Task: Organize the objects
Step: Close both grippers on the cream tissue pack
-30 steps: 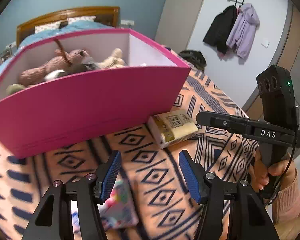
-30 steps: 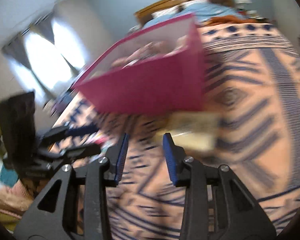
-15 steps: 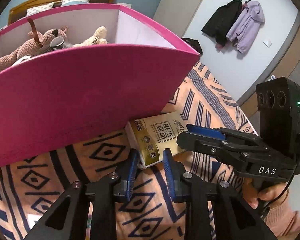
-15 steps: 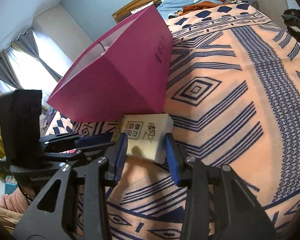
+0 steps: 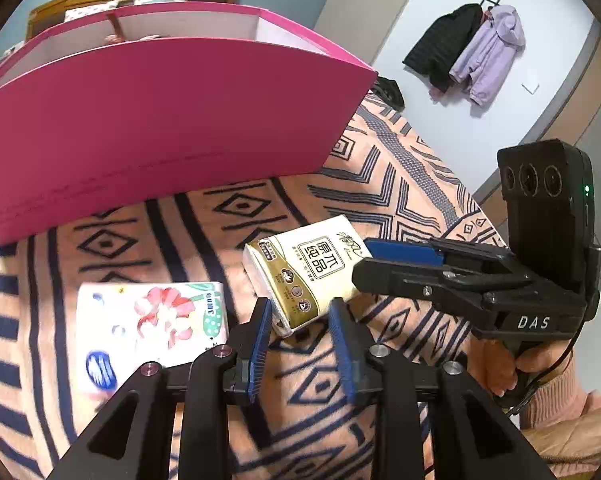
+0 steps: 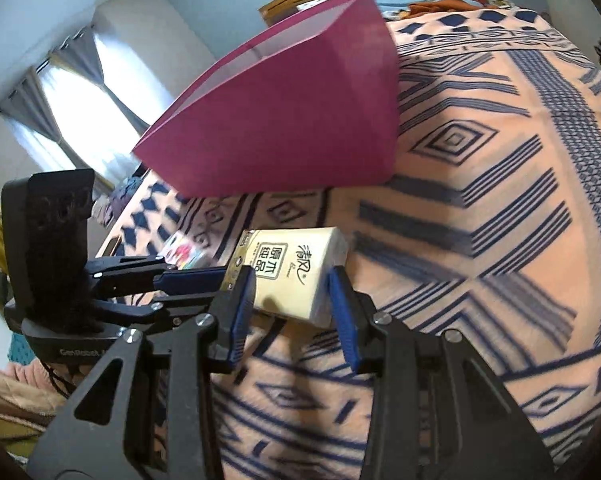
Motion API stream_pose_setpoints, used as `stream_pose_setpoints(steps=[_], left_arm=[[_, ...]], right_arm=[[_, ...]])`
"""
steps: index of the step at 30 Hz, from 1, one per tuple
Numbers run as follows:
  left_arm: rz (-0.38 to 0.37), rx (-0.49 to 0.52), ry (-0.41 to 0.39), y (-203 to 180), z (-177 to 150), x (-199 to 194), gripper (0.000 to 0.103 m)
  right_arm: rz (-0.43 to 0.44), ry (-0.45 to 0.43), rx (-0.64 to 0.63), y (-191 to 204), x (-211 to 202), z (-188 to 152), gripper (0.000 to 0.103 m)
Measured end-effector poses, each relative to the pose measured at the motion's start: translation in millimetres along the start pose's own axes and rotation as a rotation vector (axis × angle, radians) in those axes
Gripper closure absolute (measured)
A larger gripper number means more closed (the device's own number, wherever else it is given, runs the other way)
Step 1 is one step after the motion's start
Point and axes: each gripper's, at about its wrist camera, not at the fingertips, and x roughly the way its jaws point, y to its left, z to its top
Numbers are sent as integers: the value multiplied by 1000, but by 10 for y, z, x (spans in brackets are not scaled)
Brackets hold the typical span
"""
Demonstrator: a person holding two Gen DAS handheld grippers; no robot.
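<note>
Tissue pack (image 5: pixel 312 268) lies flat on the bed's patterned blanket (image 5: pixel 380 184), just near of the big pink box (image 5: pixel 160 120), apart from it. Left hand-held gripper (image 5: pixel 300 308) is closed down narrow, pack's near corner right at its tips; can't tell if it's pinched. Right hand-held gripper (image 6: pixel 291 276) comes in from the right w/ jaws part open, straddling the pack's other end, no clamp seen. Floral tissue pack (image 5: pixel 148 320) sits just left, crowding the left gripper. Coats (image 5: pixel 468 48) hang on the far wall.
</note>
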Motion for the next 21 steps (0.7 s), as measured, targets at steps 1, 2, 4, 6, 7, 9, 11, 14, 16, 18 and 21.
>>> stream_pose_setpoints(steps=[1,2,4,6,7,9,11,14,16,18,21], left_arm=[[1,-7,-2,10,-10,-8,70],[9,-12,-7,13,-19,-13,70],[17,-15,-18,11,-13,-10,70],[10,-27,-19,25,16,-6,68],[10,-26,-21,26,27,-9,68],[9,-32,-23,30,51,-2,68],[5,-39,-21,34,72,13,68],[11,-42,-22,35,66,13,69],[17,-43,-20,30,66,14,69],[22,-39,-24,23,57,1,69],[33,-26,-37,-5,52,-47,69]], right_arm=[[9,4,-5,32,-2,-28,61],[13,9,-12,54,2,-47,61],[15,9,-26,83,1,-73,61],[9,0,-15,70,-2,-67,61],[12,-4,-9,63,-6,-63,61],[8,-17,-3,50,-21,-46,61],[12,-19,2,47,-16,-34,61],[10,-8,7,22,46,-7,61],[7,1,2,29,78,-18,61],[-2,3,-5,41,91,-26,61],[-7,0,-7,51,79,-28,63]])
